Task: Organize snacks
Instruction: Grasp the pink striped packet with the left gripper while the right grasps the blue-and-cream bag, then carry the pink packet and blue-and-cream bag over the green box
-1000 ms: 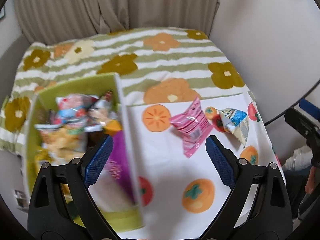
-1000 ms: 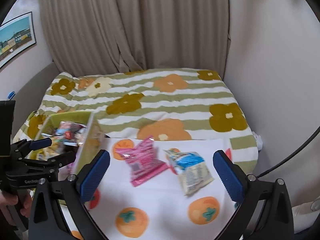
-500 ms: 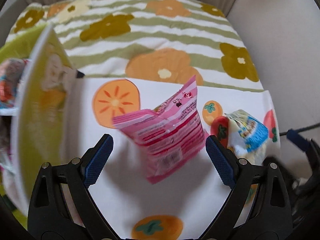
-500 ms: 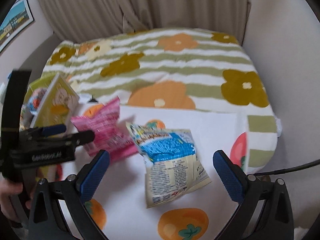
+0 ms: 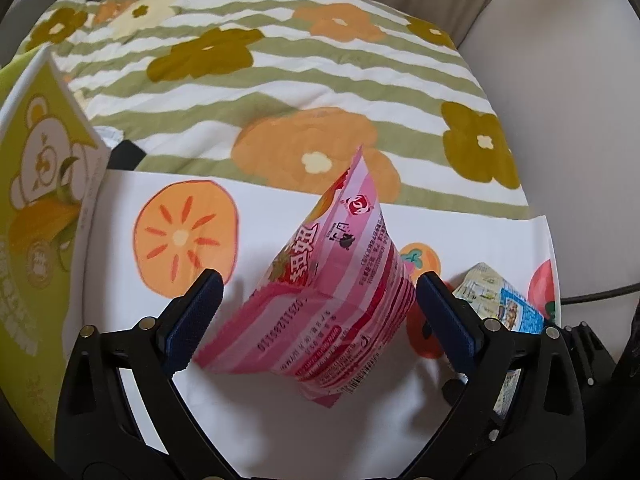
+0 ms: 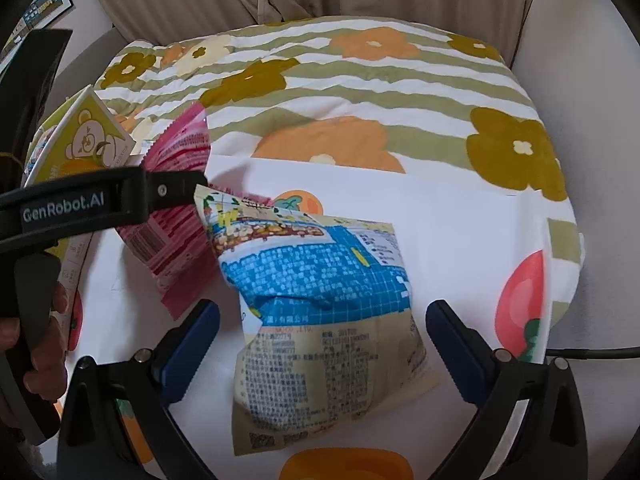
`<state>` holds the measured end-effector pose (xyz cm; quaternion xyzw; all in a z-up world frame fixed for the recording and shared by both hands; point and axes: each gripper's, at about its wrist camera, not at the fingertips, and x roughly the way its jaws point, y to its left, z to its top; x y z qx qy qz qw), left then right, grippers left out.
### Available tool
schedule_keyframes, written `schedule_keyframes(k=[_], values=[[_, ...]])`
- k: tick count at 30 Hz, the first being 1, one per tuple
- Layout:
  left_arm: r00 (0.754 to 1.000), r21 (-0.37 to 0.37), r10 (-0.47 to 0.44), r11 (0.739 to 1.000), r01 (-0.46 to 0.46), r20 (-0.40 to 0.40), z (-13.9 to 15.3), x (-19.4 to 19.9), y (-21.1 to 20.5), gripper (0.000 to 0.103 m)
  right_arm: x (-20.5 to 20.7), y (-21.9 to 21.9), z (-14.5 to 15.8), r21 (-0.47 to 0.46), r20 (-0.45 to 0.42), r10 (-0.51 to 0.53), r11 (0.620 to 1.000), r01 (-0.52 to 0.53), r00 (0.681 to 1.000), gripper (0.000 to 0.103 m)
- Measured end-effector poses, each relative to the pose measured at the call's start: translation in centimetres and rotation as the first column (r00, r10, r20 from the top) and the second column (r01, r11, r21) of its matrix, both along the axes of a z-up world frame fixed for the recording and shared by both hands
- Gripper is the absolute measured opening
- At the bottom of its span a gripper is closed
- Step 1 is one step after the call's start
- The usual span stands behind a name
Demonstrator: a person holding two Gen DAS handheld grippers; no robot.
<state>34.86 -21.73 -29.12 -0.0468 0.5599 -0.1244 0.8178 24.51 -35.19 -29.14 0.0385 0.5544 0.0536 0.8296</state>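
Bed with a floral striped quilt [image 6: 360, 80] under my rig.
On it I see a white fruit-print cloth [image 6: 460, 240]; pink packet [image 5: 332, 312], blue packet [image 6: 320, 280] centre, green box [image 5: 36, 208] at left.

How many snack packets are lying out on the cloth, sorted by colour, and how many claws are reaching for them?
Pink packets: 1, the pink packet
Blue-and-cream packets: 1, the blue packet
Open claws: 2, the left claw and the right claw
Total: 2 packets, 2 claws
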Motion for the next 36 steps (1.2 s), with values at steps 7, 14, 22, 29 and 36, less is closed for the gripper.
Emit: schedule_keyframes(k=[7, 14, 22, 29, 36], values=[[0.999, 0.010, -0.040, 0.999, 0.040, -0.015, -0.4, 0.2, -0.6, 0.073, 0.6, -0.4, -0.4, 0.024, -0.007, -0.004, 1.000, 0.004, 1.000, 0.102], [0.999, 0.019, -0.023, 1.000, 0.023, -0.023, -0.2, 0.3, 0.6, 0.071, 0.7, -0.5, -0.8, 0.035, -0.017, -0.013, 0.999, 0.014, 1.000, 0.102], [1.000, 0.059, -0.005, 0.998, 0.004, 0.025, 1.8, -0.5, 2.2, 0.072, 1.0, -1.2, -1.7, 0.105, -0.044, -0.043, 0.993, 0.047, 0.998, 0.097], [0.998, 0.051, 0.021, 0.998, -0.024, 0.053, 3.9, -1.8, 3.8, 0.072, 0.6, -1.3, -1.7, 0.164, -0.037, -0.047, 0.985, 0.053, 0.998, 0.072], [0.992, 0.020, 0.010, 1.000, -0.013, 0.130, 8.1, -3.4, 6.0, 0.072, 0.2, -0.3, 1.8, 0.143, 0.047, -0.038, 0.989, 0.030, 0.998, 0.058]])
